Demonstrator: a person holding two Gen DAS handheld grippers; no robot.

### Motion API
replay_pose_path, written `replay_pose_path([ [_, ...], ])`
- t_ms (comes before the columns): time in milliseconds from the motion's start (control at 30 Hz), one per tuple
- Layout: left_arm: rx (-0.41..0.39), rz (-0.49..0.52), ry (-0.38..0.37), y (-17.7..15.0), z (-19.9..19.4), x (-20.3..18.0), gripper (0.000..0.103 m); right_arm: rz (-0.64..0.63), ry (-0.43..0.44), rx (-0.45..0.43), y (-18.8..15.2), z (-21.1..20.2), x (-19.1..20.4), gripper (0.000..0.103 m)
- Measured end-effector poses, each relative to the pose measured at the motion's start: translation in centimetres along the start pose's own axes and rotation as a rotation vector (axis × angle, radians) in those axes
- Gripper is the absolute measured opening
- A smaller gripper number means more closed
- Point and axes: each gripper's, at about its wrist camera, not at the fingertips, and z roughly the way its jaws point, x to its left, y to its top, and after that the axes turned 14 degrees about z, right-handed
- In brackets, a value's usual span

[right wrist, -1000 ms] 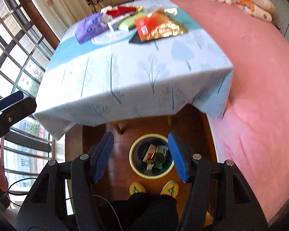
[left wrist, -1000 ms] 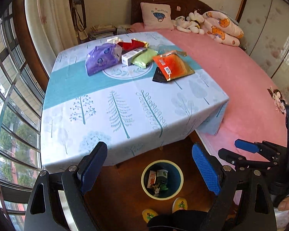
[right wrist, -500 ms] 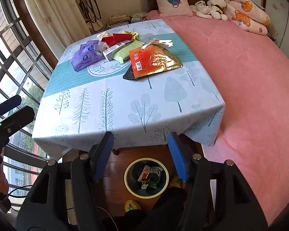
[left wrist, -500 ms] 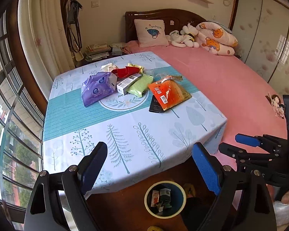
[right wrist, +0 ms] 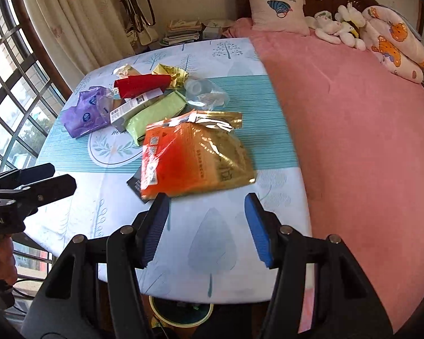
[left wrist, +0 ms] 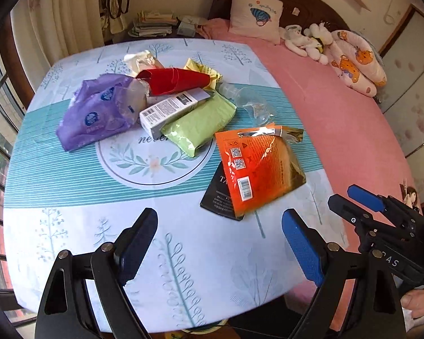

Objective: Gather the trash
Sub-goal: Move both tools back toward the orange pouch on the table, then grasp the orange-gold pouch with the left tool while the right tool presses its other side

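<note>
Two empty, spread grippers, left gripper (left wrist: 219, 240) and right gripper (right wrist: 206, 226), hover over the table (left wrist: 70, 234) approaching the nearest orange packet (right wrist: 189, 158), lying on what seems a black card; next: close on its edge.

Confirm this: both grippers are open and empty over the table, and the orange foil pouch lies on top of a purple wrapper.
Not quite. The orange foil pouch lies on a black card, as the left wrist view shows. The purple wrapper sits apart. Left gripper and right gripper are open and empty.
</note>
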Motion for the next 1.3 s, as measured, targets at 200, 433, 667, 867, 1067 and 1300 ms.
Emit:
replay_pose_path([
  [200,0.096,-0.037,0.008,4.6,8.7,0.0,0.091,-0.084,0.044,0.101,5.6,7.6,-3.0,0.033],
  [433,0.14,-0.046,-0.016,7.6,14.4,0.5,0.09,-0.124,0.09,0.186,7.4,13.2,-4.6,0.028],
  [667,0.134,0.042,-0.052,9.7,16.6,-2.4,0.08,-0.164,0.157,0.217,7.1,14.2,-4.9,0.027],
  [867,0.135,0.138,-0.06,10.9,18.0,-5.8,0.056,-0.17,0.191,0.216,6.9,14.1,-4.8,0.027],
  [1067,0.12,0.146,-0.065,11.4,18.6,-7.1,0.031,-0.146,0.217,0.235,7.2,14.2,-5.1,0.026],
  [1300,0.054,0.117,-0.001,10.6,15.8,-6.9,0.023,-0.131,0.255,0.251,7.5,13.8,-4.8,0.026],
])
